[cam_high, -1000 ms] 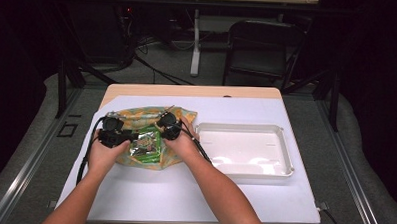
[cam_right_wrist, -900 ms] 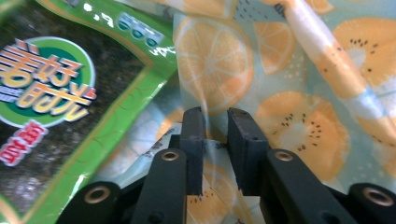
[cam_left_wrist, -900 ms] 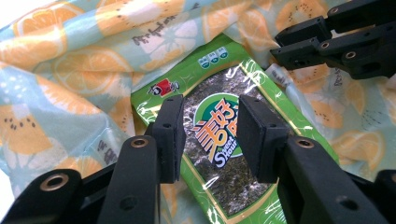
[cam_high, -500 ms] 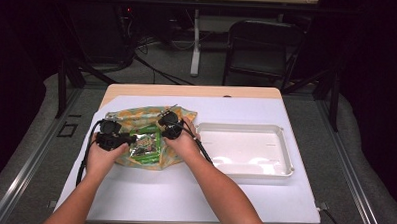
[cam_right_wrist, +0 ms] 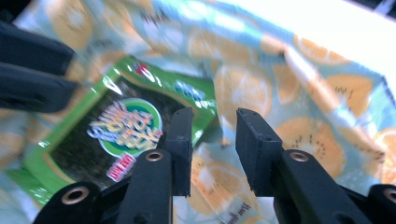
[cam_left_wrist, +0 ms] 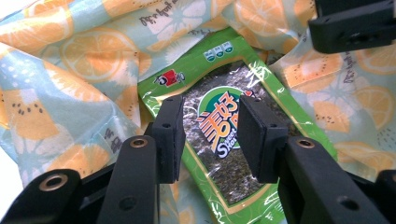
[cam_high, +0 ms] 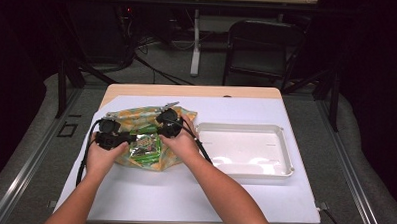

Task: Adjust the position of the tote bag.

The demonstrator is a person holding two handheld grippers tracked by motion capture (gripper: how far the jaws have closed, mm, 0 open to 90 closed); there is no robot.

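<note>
Right hand-held gripper (cam_right_wrist: 209, 154) just opening, released above the citrus-print bag (cam_right_wrist: 299, 116), left hand-held gripper (cam_left_wrist: 211, 137) unclenched over the green seaweed packet (cam_left_wrist: 219, 140) — free to grab.

The high view is bright on the white table (cam_high: 183, 196) and dark all around it. The white tray (cam_high: 284, 167) has shiny spots at 6 o'clock. The left gripper view is sharp. The right gripper view is blurry, with white glare at 1 o'clock.
</note>
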